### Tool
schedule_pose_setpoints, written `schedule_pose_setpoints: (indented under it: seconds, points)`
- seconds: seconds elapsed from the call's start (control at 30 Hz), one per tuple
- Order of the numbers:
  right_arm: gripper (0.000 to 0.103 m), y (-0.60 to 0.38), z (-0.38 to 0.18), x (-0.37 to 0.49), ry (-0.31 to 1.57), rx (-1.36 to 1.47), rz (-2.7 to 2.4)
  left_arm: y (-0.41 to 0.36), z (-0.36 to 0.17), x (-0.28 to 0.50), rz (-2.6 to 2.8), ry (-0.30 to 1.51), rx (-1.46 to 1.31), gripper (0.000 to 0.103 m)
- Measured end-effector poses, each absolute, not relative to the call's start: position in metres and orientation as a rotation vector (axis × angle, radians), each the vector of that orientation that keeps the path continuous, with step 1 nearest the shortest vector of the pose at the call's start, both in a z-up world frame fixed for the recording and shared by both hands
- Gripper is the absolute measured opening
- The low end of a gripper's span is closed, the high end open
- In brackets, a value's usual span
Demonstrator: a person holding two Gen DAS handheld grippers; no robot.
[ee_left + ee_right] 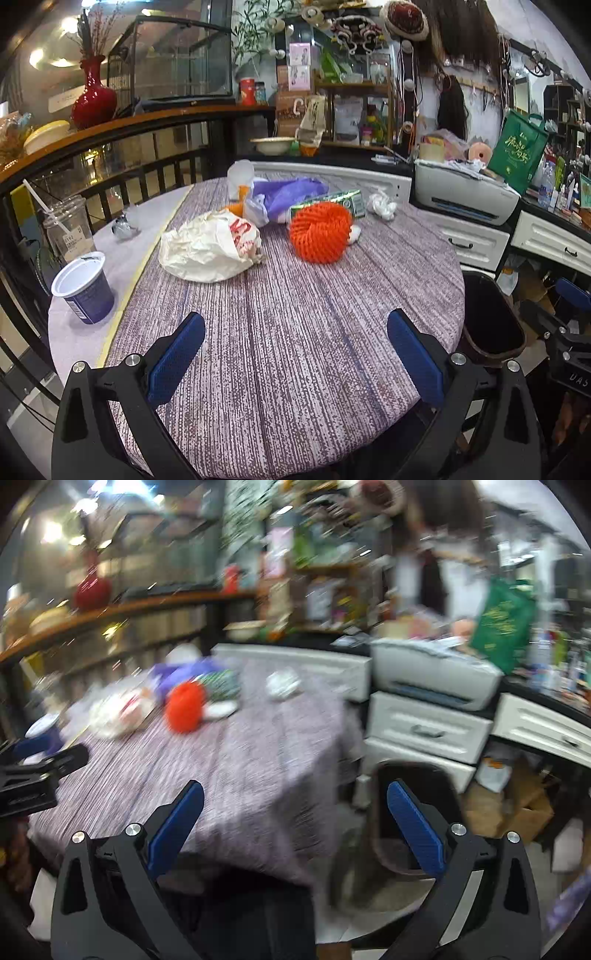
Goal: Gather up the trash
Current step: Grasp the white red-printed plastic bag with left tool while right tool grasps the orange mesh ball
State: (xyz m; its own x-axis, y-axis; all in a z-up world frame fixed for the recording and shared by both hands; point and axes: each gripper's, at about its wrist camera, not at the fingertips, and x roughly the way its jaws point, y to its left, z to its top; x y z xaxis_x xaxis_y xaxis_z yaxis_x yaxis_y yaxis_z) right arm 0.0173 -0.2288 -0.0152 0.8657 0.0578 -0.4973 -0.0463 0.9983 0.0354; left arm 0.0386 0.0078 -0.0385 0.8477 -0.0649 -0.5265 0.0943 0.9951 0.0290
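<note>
Several trash items [320,232] beyond left tool [295,354].

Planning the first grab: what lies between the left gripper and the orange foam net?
Only bare tablecloth between left gripper and orange foam net, in the left wrist view.

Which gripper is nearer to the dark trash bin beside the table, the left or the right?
The right. The right gripper hangs off the table's edge, with the trash bin just ahead by its right finger. The left gripper is over the table, the bin off to its right.
</note>
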Motion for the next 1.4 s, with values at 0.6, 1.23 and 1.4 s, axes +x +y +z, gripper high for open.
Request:
schedule_pose_setpoints:
  seconds: [0.6,1.23,1.4]
  points:
    - [0.098,-0.177,-0.013,0.141,0.745,0.04,0.328,0.04,-0.05,0.112,-0.117,0.74,0.016,0.098]
    - [0.075,-0.102,-0.02,0.249,0.848,-0.097,0.457,0.075,-0.048,0.163,-0.041,0.83,-0.011,0.098]
    - [0.049,-0.094,-0.027,0.256,0.882,-0.109,0.478,0.067,-0.05,0.186,-0.018,0.85,0.041,0.098]
